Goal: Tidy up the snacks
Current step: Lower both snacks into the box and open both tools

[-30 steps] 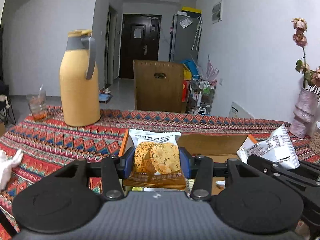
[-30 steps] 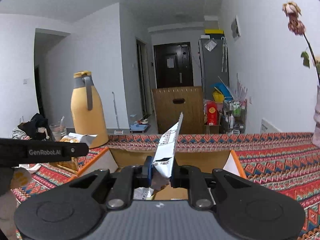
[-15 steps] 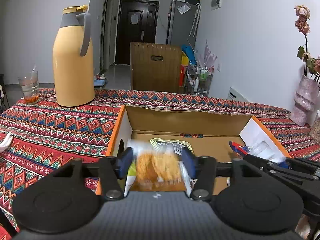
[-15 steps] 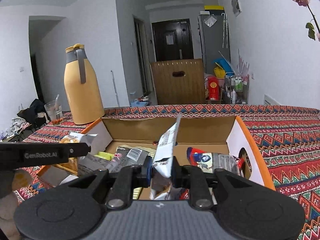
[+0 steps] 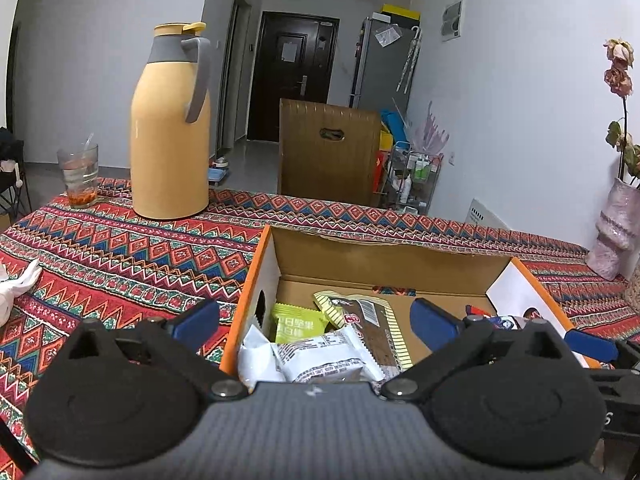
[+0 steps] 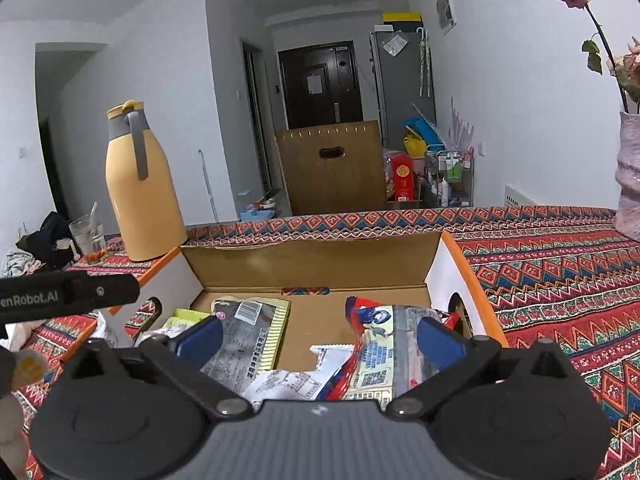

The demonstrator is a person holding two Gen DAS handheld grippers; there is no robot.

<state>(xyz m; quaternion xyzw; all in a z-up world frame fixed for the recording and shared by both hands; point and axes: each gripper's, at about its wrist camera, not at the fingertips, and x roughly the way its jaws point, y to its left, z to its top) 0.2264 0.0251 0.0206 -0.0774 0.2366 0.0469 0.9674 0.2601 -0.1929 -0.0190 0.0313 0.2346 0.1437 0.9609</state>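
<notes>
Left gripper: jaws just spread to full width; nothing between the pads; poised over the left part of the box
Right gripper: jaws likewise just opened wide; empty; poised over the right part of the box
Box: open cardboard carton, orange rim, on the patterned tablecloth; receiving place for the snacks
Contents, left side: white packet nearest the camera; green packet behind it; dark brown packet with yellow striped edge alongside
Contents, right side: red-and-blue printed packet lying flat; small white packet in front of it, by all appearances the one just let go
Cookie packet: not identifiable in either view now; probably dropped below the left camera's sight, cannot tell
Progress: several snacks already inside the box; both hands emptied; latest pair judged delivered
Remaining: no loose snacks visible on the cloth in these views; whether more wait out of frame, cannot tell; packets lie in a loose heap, so tidying may still be due
Bystanders on table: yellow thermos jug; glass with straw; pink vase at far right; none part of the sorting
Risk: low; packets light and flat; only concern a packet sliding under another when next handled
</notes>
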